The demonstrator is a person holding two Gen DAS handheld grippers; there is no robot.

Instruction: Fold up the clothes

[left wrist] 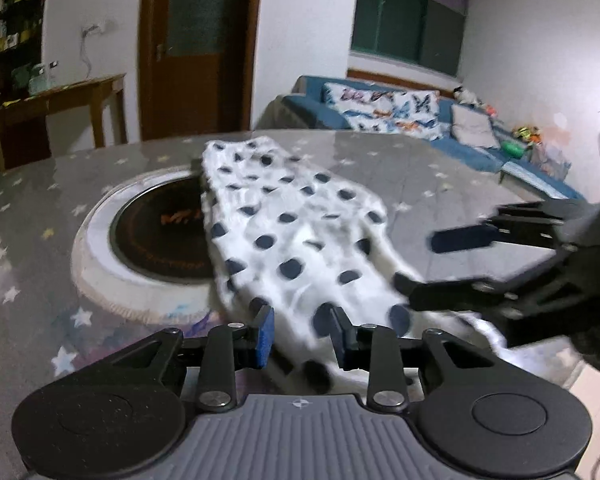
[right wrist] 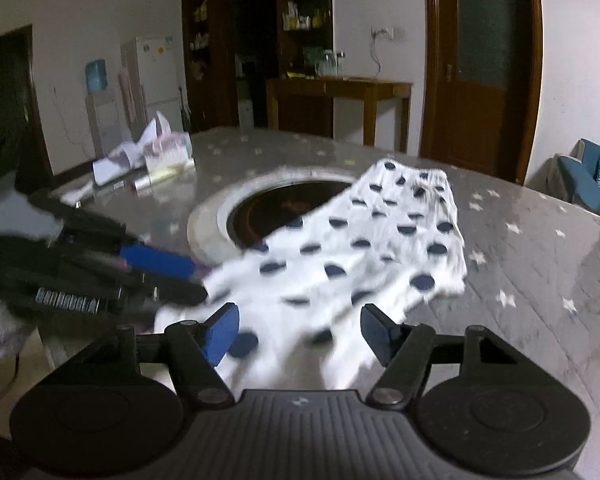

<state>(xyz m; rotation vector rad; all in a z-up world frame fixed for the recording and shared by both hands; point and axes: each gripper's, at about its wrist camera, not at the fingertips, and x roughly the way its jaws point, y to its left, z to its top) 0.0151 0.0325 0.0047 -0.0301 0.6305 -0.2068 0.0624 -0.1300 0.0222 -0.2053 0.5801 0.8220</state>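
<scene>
Left wrist view: both grippers tilted down over polka-dot garment [left wrist: 296,236], left gripper [left wrist: 302,338] narrow, right gripper [right wrist: 298,334] half-wide, grip unclear.

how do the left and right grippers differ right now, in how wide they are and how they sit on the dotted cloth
The left gripper has its jaws set narrower; the right gripper stands clearly wider. The left gripper sits at the polka-dot garment's near end, the right gripper at its side edge. Both have cloth between their blue pads; blur hides whether either pinches it.

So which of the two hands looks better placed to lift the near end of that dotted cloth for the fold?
Probably the left. The left gripper has its jaws narrow around the polka-dot cloth near edge. The right gripper also straddles the cloth, but its jaws stand visibly wider apart.
</scene>
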